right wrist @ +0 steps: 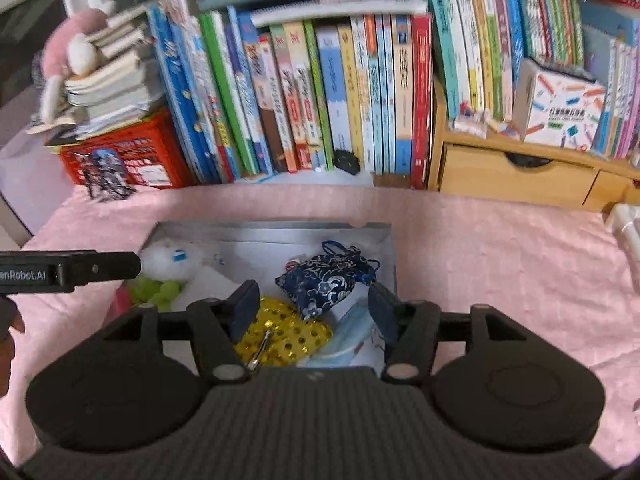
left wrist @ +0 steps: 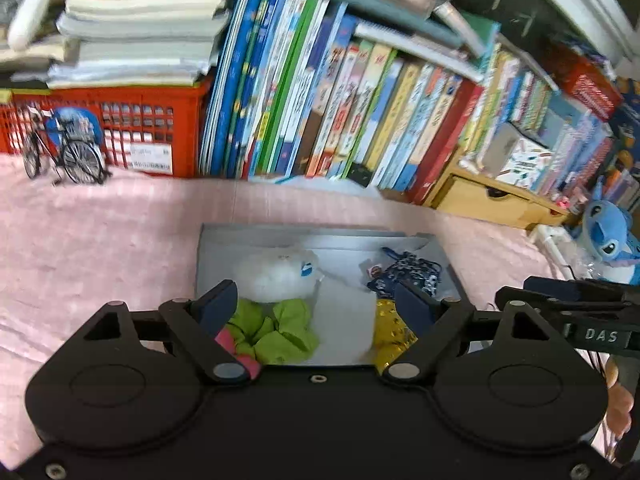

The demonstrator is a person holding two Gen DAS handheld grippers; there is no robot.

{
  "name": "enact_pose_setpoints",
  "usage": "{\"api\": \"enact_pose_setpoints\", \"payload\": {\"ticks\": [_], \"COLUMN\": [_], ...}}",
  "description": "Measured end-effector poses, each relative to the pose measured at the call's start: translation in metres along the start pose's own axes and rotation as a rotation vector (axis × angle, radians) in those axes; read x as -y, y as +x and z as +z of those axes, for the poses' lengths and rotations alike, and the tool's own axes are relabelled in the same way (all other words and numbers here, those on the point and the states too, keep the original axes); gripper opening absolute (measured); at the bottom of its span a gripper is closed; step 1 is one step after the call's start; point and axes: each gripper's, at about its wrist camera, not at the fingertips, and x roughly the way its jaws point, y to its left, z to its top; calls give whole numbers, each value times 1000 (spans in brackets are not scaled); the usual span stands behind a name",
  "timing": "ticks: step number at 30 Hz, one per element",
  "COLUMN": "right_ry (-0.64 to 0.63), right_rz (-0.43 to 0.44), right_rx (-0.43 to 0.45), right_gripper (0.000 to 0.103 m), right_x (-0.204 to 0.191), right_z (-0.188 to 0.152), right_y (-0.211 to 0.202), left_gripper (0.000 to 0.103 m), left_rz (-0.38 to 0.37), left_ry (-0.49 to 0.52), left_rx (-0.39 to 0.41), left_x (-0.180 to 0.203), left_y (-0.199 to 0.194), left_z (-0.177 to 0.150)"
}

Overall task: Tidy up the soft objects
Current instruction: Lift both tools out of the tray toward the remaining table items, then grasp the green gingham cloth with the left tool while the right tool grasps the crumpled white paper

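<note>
Pink cloth covers the table, with a grey tray of soft things on it.
In the tray lie a white plush, a lime scrunchie, a navy brocade pouch, a gold sequin purse and a blue mask; left tongs and right tongs hang above it, both spread wide and gripping nothing.
</note>
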Motion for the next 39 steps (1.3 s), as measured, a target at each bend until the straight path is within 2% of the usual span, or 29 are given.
{"api": "enact_pose_setpoints", "payload": {"ticks": [10,15,25,30,34,36,39], "right_ry": [-41,-81,-130,-134,-151,-161,-184], "right_rz": [8,-10,-56,-37,-30,-24,-17], "right_rx": [156,264,416,431,446,447,441], "right_gripper": [79,87,90,93,100,101,102], "right_x": [4,4,8,12,10,9,2], "right_z": [-44,-78,-151,-177,-195,-204,-216], "right_y": [-74,-103,-131,-134,-133,-130,-124], "left_gripper": [92,94,97,99,100,101,101], "left_rz": [0,2,12,63,114,133,152], "left_ry": [121,183,60,60,63,69,20], "left_rx": [162,226,274,299,343,369,397], "left_x": [5,0,-43,-61,-68,-71,-79], "left_y": [-77,-103,-133,-145,-152,-155,-156], "left_z": [-47,-84,-135,-154,-171,-182,-193]}}
